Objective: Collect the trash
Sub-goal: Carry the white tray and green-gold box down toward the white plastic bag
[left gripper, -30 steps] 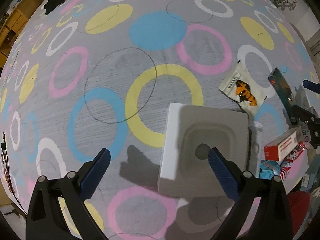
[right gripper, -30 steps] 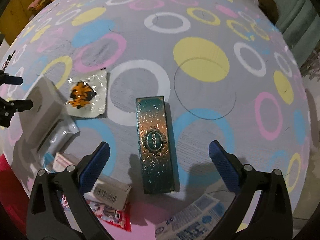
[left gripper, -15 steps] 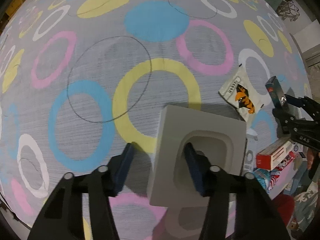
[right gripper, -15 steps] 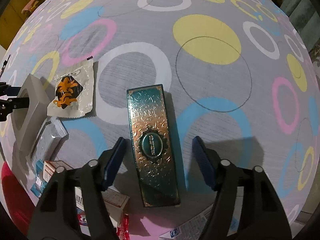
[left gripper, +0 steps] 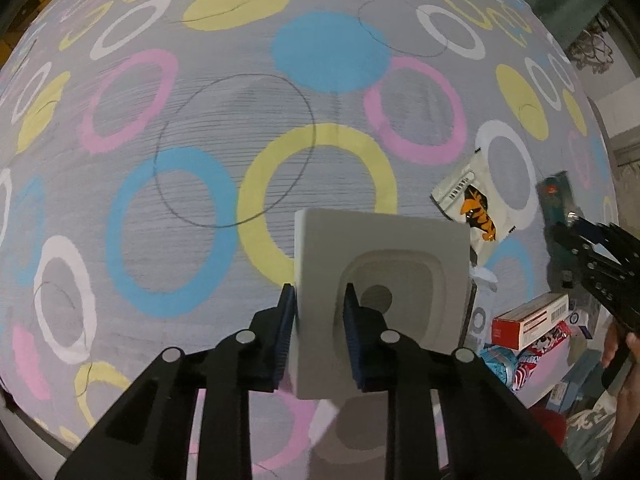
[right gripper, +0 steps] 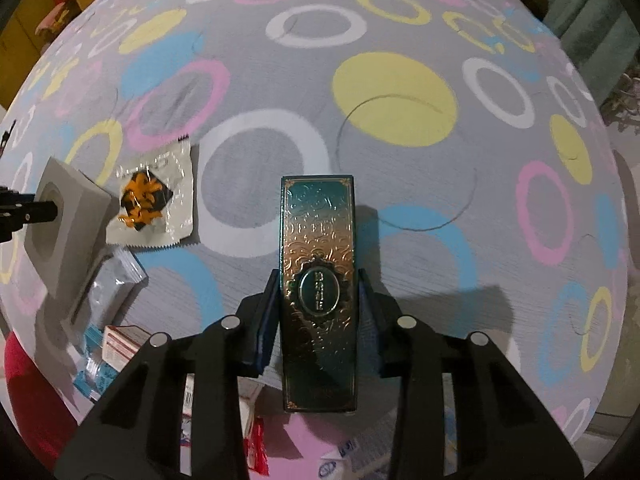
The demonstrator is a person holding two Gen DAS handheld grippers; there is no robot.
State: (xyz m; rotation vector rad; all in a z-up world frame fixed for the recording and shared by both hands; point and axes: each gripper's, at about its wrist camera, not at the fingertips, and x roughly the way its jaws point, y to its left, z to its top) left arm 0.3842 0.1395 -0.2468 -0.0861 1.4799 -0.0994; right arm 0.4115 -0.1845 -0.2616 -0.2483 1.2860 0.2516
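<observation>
left claw (left gripper: 316, 336) pinching the near left wall of the white square tray (left gripper: 380, 280), one finger outside, one in its recess, likely the only graspable edge | right claw (right gripper: 318, 316) pressed onto the long sides of the teal-gold box (right gripper: 318, 280), right of the tray | orange-print sachet (right gripper: 154, 196) lies between them on the circle-patterned rug (right gripper: 400, 92), uncollected

The surface (right gripper: 400, 32) is grey, patterned with pink, yellow, blue and white rings and discs. The long box (right gripper: 318, 280) is teal shading to gold, embossed with scrollwork. The square tray (left gripper: 384, 280) is plain off-white; the wrapper (right gripper: 154, 196) is silver-white with an orange-and-black print.
</observation>
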